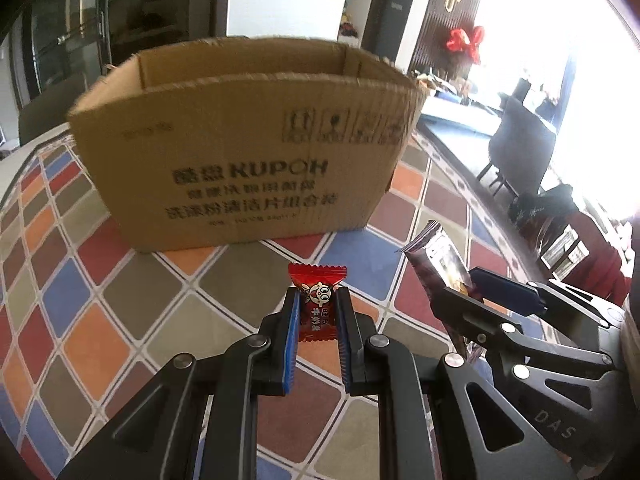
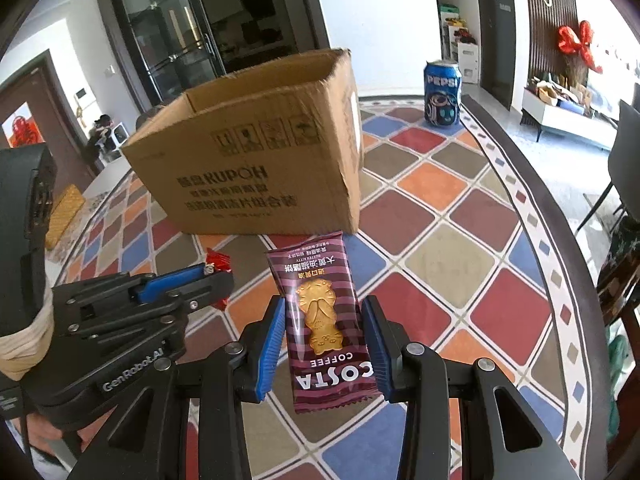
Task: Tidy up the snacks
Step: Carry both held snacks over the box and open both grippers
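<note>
While lifting toward the open brown cardboard box (image 2: 256,152), left gripper (image 1: 317,300) squeezing small red candy wrapper (image 1: 318,300), right gripper (image 2: 324,332) pinching striped purple cookie packet (image 2: 324,320). Both above checkered tablecloth (image 2: 440,208). Could slip: shiny wrappers, loose pinch.

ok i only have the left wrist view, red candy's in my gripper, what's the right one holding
Observer: The right gripper is shut on a purple biscuit packet with a cat-shaped biscuit pictured on it.
Operator: anything past the box on that side
Observer: Yes, a blue cola can stands upright on the table, beyond the right end of the cardboard box.
Operator: is the can touching the box
Observer: No, bare tablecloth shows between them.
</note>
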### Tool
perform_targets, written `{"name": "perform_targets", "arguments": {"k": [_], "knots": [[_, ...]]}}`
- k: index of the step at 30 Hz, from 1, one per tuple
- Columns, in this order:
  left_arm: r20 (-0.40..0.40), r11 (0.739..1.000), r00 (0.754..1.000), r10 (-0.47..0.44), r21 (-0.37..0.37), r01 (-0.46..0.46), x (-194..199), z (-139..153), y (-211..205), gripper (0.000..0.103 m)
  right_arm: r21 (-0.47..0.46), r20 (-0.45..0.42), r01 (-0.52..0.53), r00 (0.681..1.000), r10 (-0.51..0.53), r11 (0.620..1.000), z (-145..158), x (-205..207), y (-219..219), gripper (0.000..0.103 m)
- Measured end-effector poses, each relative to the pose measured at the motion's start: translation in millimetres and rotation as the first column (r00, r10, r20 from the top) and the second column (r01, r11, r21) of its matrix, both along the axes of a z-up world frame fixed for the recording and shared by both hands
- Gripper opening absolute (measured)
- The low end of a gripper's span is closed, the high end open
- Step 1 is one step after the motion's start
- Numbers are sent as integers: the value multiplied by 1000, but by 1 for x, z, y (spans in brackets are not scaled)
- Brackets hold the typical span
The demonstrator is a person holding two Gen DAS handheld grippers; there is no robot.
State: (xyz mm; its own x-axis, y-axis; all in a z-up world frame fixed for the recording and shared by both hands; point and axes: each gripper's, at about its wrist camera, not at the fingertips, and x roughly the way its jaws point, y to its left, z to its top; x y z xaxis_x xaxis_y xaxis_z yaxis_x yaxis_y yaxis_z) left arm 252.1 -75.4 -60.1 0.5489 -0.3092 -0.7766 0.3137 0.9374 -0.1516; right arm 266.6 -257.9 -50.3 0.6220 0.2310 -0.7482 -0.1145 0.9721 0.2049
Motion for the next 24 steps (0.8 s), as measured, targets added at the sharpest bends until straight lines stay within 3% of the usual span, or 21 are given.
{"name": "perform_targets", "arguments": {"k": [14,24], "knots": [[164,998,985,50,-40,-44,-11,54,22,18,9,94,-32,995,31,999,39,-2,16,40],[278,996,957,82,-50,-71,-11,89,36,18,8,183,-43,982,41,999,72,4,24,40]]}}
